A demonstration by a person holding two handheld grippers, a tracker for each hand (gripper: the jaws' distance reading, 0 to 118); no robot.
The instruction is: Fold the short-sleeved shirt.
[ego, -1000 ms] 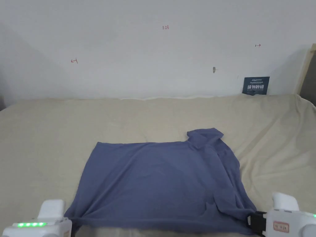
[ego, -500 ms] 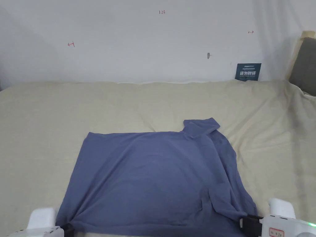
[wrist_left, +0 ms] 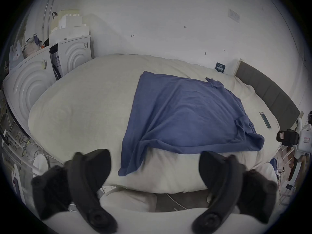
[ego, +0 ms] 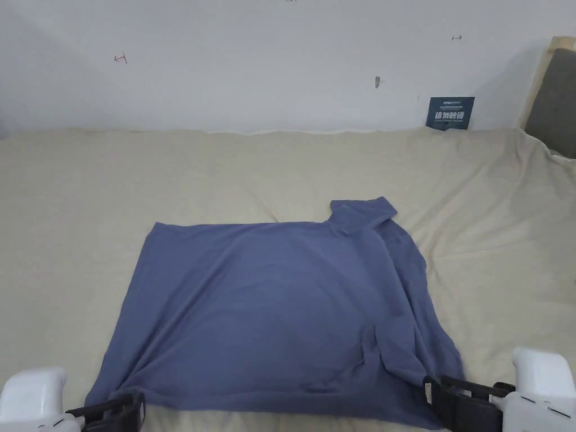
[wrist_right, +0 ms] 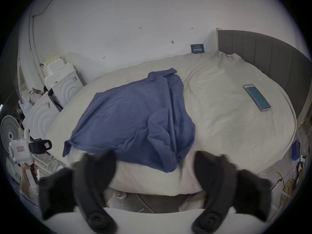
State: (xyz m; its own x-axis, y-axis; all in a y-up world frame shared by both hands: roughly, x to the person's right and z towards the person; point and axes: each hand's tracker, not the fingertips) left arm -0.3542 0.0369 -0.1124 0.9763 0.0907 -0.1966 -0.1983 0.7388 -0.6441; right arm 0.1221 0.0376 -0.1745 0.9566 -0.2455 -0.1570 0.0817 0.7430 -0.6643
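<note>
A blue short-sleeved shirt (ego: 275, 309) lies spread on the beige bed (ego: 169, 180), its collar (ego: 363, 214) at the far right. A sleeve is folded in at the near right. Its near hem hangs over the bed's front edge at both corners (wrist_left: 128, 166) (wrist_right: 168, 165). My left gripper (ego: 132, 408) (wrist_left: 153, 158) is open just off the near left corner, nothing between its jaws. Off the near right corner, my right gripper (ego: 436, 396) (wrist_right: 154, 156) is also open and holds nothing. Each gripper view also shows the other gripper: right gripper (wrist_left: 287, 138), left gripper (wrist_right: 38, 146).
A phone (wrist_right: 256, 97) lies on the bed to the shirt's right. A dark card (ego: 450, 112) leans on the wall beside a grey headboard (ego: 554, 95). White machines (wrist_left: 33, 85) and a fan (wrist_right: 10, 134) stand left of the bed. Cables (wrist_right: 287, 187) lie on the floor at right.
Both grippers have drawn back a little from the shirt's near corners and their black jaws show more. The near hem lies slack. The head camera has tilted down.
</note>
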